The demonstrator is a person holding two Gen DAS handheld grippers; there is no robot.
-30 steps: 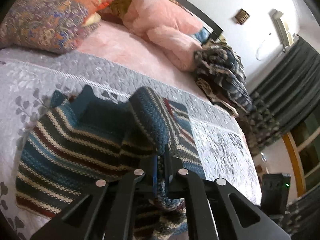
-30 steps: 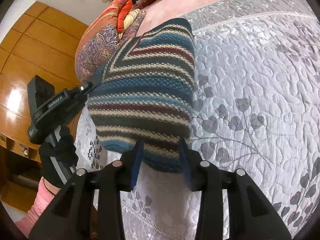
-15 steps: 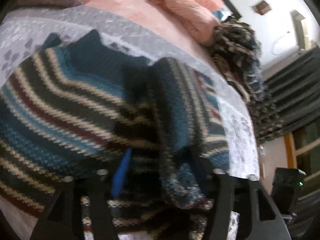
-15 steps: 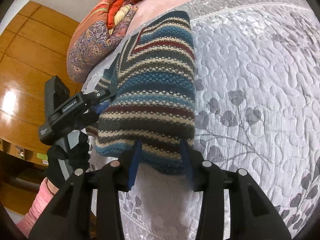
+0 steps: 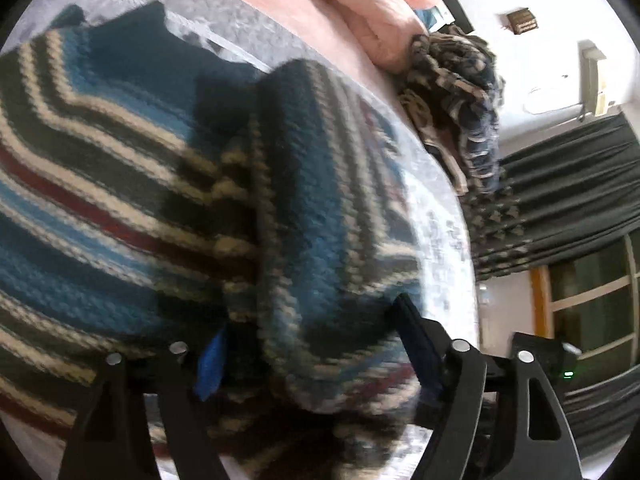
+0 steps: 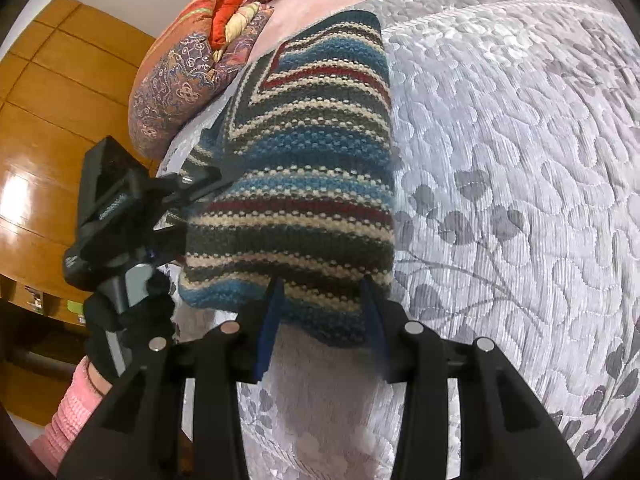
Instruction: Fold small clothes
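Observation:
A striped knitted sweater (image 6: 304, 184) in blue, cream, dark red and grey lies folded on the grey quilted bedspread (image 6: 520, 200). In the left wrist view a folded flap of the sweater (image 5: 320, 220) bulges up between the spread fingers of my left gripper (image 5: 316, 352), which is open and very close over the knit. My right gripper (image 6: 322, 320) is open at the sweater's near edge, with the hem between its blue pads. Seen from the right wrist, the left gripper (image 6: 196, 208) sits at the sweater's left side, held by a black-gloved hand (image 6: 128, 320).
Patterned pillows (image 6: 192, 68) lie at the head of the bed on a pink sheet. A pink blanket (image 5: 372, 0) and a heap of dark patterned clothes (image 5: 460, 92) sit further along the bed. Wooden wardrobe panels (image 6: 48, 120) stand to the left, dark curtains (image 5: 568, 192) beyond the bed's far edge.
My left gripper has let go of the sweater, spread wide and dropped close onto the knit. The folded flap now rests on the sweater. The right gripper has drawn back slightly.

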